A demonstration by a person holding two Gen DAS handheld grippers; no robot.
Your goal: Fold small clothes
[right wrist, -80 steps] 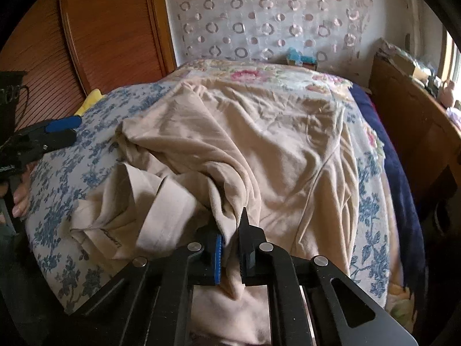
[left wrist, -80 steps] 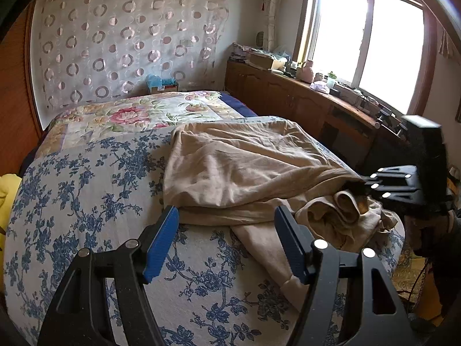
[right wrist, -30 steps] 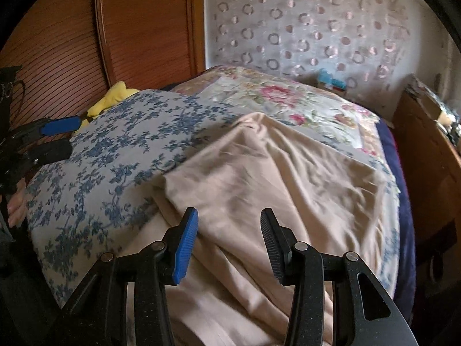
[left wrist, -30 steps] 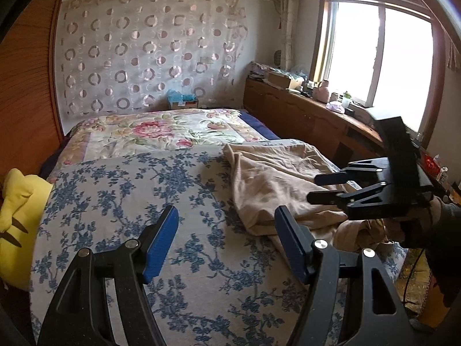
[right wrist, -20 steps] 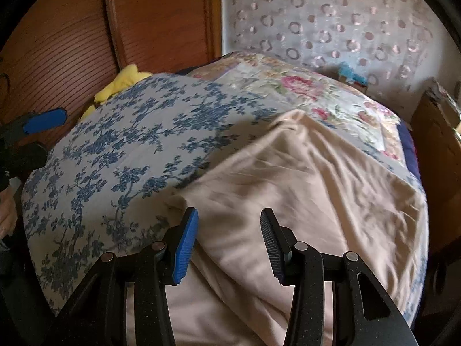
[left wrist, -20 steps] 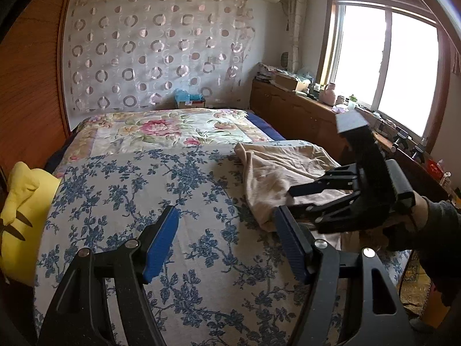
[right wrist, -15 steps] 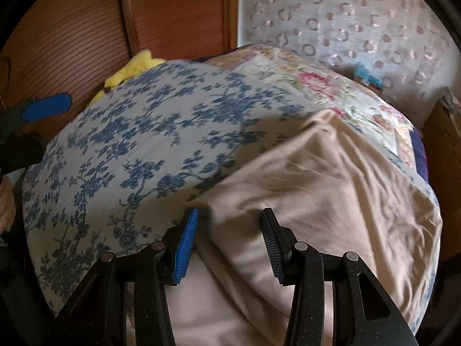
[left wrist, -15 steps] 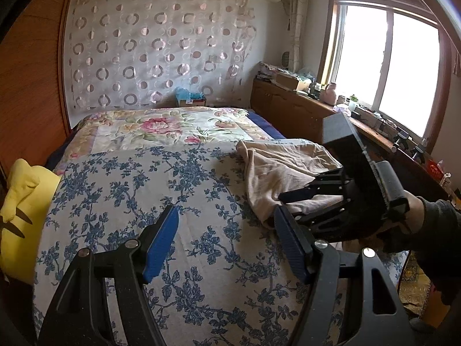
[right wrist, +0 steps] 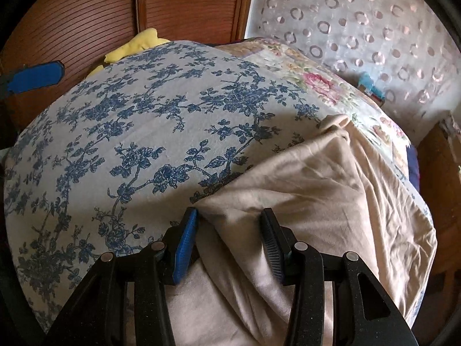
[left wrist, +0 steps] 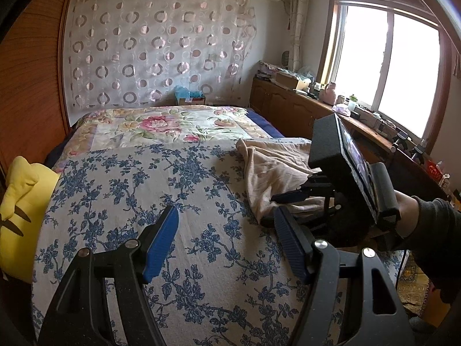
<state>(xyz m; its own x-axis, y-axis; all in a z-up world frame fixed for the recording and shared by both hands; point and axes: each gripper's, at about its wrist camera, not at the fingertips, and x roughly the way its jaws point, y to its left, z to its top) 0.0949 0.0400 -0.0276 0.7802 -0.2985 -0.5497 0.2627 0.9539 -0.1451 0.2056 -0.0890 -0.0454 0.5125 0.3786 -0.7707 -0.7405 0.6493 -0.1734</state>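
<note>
The right gripper is tilting down at the near edge of the beige garment, and its jaws, which have just been closing, are standing partly apart, straddling a rumpled ridge of the cloth. The blue ribbed pad on its left finger is lying just beside the garment's hem; the black ribbed pad on the other finger is sitting over the cloth. Whether either pad is pressing the fabric I cannot tell.

The left gripper is hovering over bare bedspread to the left of the garment, its jaws standing wide with nothing between them. Its fingers are matte black plastic with rounded rivets, one bearing a blue ribbed pad.

The garment is soft, matte and heavily creased, lying in a loose heap on the right part of the blue floral bedspread, whose weave looks coarse and flat. Beyond the garment a quilted cover with pink flowers is spreading toward a sheer curtain patterned with rings. Far to the garment's left a yellow plush cushion is leaning by ribbed wooden panelling. To the garment's right a hand in a dark sleeve is gripping the right tool's handle, beside a wooden sideboard under a bright window.
</note>
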